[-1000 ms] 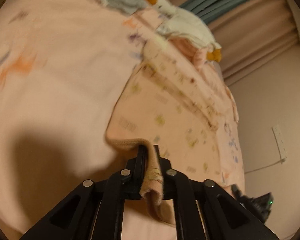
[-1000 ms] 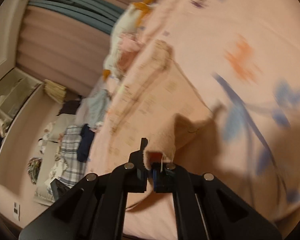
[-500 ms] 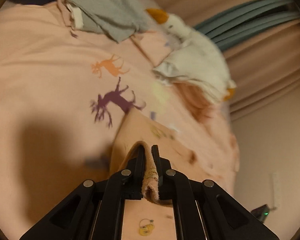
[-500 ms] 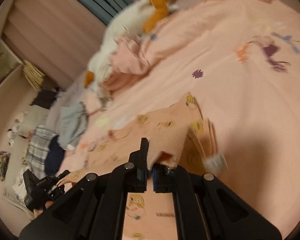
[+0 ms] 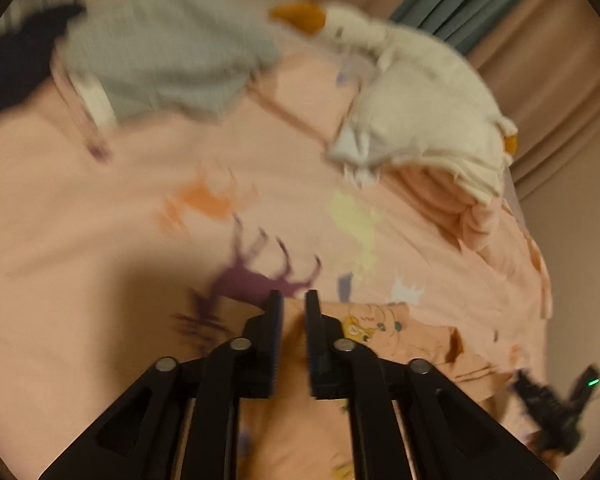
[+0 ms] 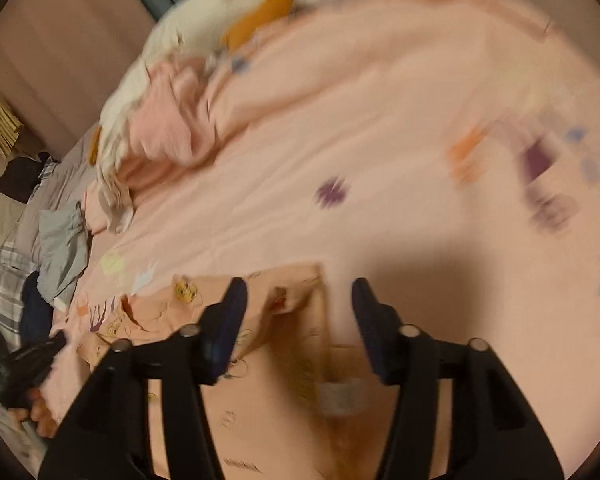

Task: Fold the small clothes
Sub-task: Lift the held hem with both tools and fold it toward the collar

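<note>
A: How is the right gripper [image 6: 298, 300] being held?

B: It is being held wide open above the small peach garment [image 6: 260, 360], with nothing caught between the jaws; a folded-over edge is lying between them, probably just set down to make a fold.

A: And the left gripper [image 5: 292, 312]?

B: A narrow gap is being kept there, and no cloth is seen to be pinched, though blur is making this uncertain. It is being pointed over the garment's other end.

A: Where is the garment being kept?

B: On the pink bedspread [image 6: 360, 140], flat beneath both grippers, well short of the white plush goose [image 5: 412, 92] and apart from the grey garment [image 5: 160, 64], likely so that folding room is left.
</note>
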A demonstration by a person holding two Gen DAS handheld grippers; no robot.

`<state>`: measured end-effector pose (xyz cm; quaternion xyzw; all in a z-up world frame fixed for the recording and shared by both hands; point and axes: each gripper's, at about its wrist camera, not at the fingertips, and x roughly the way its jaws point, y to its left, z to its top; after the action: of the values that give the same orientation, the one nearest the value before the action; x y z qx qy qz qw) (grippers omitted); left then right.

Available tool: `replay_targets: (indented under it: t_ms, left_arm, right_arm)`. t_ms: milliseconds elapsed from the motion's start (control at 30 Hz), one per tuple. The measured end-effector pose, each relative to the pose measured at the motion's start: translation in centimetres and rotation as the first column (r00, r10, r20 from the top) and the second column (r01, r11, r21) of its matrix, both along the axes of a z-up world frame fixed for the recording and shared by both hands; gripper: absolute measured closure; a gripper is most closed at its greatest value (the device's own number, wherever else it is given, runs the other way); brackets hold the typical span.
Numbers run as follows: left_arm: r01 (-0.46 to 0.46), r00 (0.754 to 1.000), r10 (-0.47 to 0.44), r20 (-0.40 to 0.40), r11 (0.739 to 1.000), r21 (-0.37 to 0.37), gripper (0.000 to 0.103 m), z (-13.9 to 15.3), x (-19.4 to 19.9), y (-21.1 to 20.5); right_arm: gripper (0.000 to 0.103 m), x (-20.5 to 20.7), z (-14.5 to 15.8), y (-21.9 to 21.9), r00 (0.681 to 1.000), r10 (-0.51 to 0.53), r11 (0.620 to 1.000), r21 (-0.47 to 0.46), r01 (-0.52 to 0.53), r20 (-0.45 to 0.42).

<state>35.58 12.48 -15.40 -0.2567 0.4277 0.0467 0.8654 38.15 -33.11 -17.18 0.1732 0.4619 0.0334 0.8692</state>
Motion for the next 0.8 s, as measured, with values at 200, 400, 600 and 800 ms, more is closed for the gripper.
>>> replay_targets:
  t_ms: [200, 400, 600, 800]
  left_arm:
    - [0.259, 0.964, -0.256, -0.075, 0.965, 0.033, 0.075, -0.5, -2.8, -6.2]
    - [0.295, 0.943, -0.295, -0.153, 0.955, -0.025, 0.075, -5.5, 1.2, -12.3]
    - [0.012, 0.997, -0.013, -0.079, 1.000, -0.006, 0.075, -4.4, 6.6, -8.2]
    - [-0.022, 0.998, 0.024, 0.056, 0.999, -0.031, 0.065, 0.4, -0.5, -2.8]
  right_arm:
    - [0.095, -4.0, 0.7, 2.4, 0.990, 0.138, 0.990, -0.004, -0.138, -0.038]
    - [0.096, -2.2, -5.4, 9.1, 0.956, 0.253, 0.966, -0.015, -0.258, -0.150]
    - [0.092, 5.6, -4.5, 8.1, 0.995, 0.092, 0.990, -0.107, -0.097, -0.047]
    - [0.068, -0.5, -1.5, 0.7, 0.997, 0.050, 0.990, 0.131, -0.043, -0.051]
